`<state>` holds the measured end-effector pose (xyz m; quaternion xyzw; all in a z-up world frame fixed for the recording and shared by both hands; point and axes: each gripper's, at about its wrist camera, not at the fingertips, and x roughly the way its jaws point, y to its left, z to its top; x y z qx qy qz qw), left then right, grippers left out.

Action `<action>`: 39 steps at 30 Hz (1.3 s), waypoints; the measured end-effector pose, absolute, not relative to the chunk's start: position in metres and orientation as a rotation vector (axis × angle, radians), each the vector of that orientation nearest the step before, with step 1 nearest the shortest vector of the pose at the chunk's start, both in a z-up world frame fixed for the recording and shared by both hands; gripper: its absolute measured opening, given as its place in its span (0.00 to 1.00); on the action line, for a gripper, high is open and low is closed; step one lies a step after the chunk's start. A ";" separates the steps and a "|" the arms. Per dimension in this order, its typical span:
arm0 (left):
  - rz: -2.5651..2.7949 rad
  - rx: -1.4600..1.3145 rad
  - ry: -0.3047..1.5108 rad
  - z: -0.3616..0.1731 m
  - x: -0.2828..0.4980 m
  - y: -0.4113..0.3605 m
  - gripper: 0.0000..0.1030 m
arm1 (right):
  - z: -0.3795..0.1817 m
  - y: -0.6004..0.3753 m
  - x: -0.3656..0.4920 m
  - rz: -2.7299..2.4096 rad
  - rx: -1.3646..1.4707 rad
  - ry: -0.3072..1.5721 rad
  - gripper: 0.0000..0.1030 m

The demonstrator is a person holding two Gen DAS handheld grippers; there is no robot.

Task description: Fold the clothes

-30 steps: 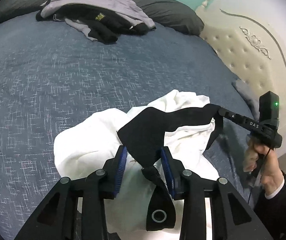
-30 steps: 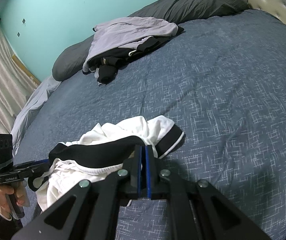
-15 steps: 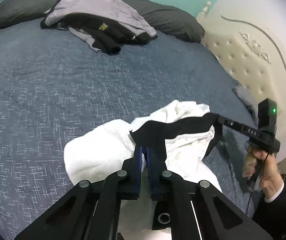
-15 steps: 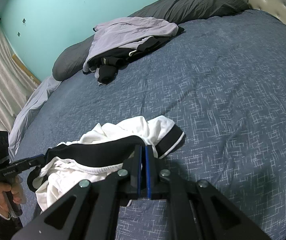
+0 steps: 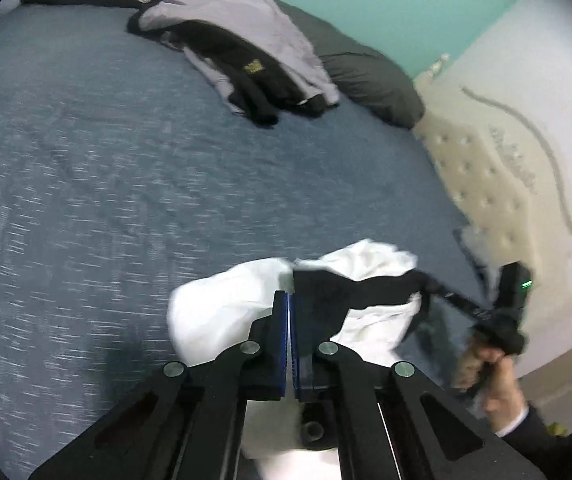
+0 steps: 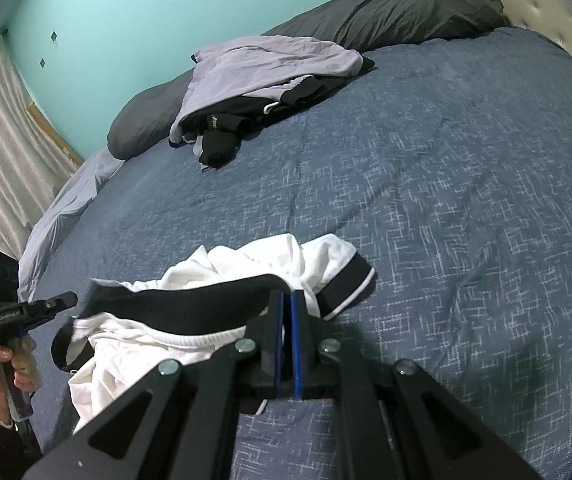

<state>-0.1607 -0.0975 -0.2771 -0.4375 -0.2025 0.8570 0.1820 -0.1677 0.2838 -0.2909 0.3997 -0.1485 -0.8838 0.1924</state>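
A: Which step is this?

B: The start of the fold, I think. The white shorts point(image 6: 270, 264) lie crumpled on the bed point(image 6: 466, 200), near its front edge. The left hand-held gripper point(image 5: 289, 300) is clamped on the black waistband point(image 6: 174, 308) at one end, and the right hand-held gripper point(image 6: 287, 300) is clamped on it at the other end.

A: And the next move?

B: Probably to pull the two ends apart, so the waistband becomes straight, then lay the shorts flat. The cloth is limp, so both ends should move together.

A: How many things do you count?

B: One pair of shorts, two grippers, and one heap of grey and black clothes point(image 6: 262, 80) near two dark pillows point(image 6: 386, 12). How many garments are in the heap, I cannot tell.
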 end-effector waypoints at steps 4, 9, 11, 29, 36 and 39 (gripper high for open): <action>2.470 -1.230 -0.438 -0.275 -0.160 -0.087 0.01 | -0.292 0.284 -0.168 -2.476 1.123 -0.419 0.04; 2.466 -1.183 -0.275 -0.268 -0.165 -0.066 0.20 | -0.292 0.285 -0.168 -2.474 1.123 -0.419 0.04; 2.437 -1.188 -0.216 -0.272 -0.169 -0.056 0.39 | -0.292 0.284 -0.168 -2.472 1.123 -0.418 0.04; 2.405 -1.221 -0.055 -0.295 -0.181 -0.030 0.41 | -0.292 0.282 -0.167 -2.466 1.133 -0.409 0.04; 2.437 -1.221 -0.004 -0.291 -0.178 -0.028 0.18 | -0.291 0.282 -0.167 -2.460 1.131 -0.407 0.04; 2.490 -1.224 0.035 -0.281 -0.173 -0.030 0.15 | -0.291 0.281 -0.168 -2.453 1.125 -0.409 0.04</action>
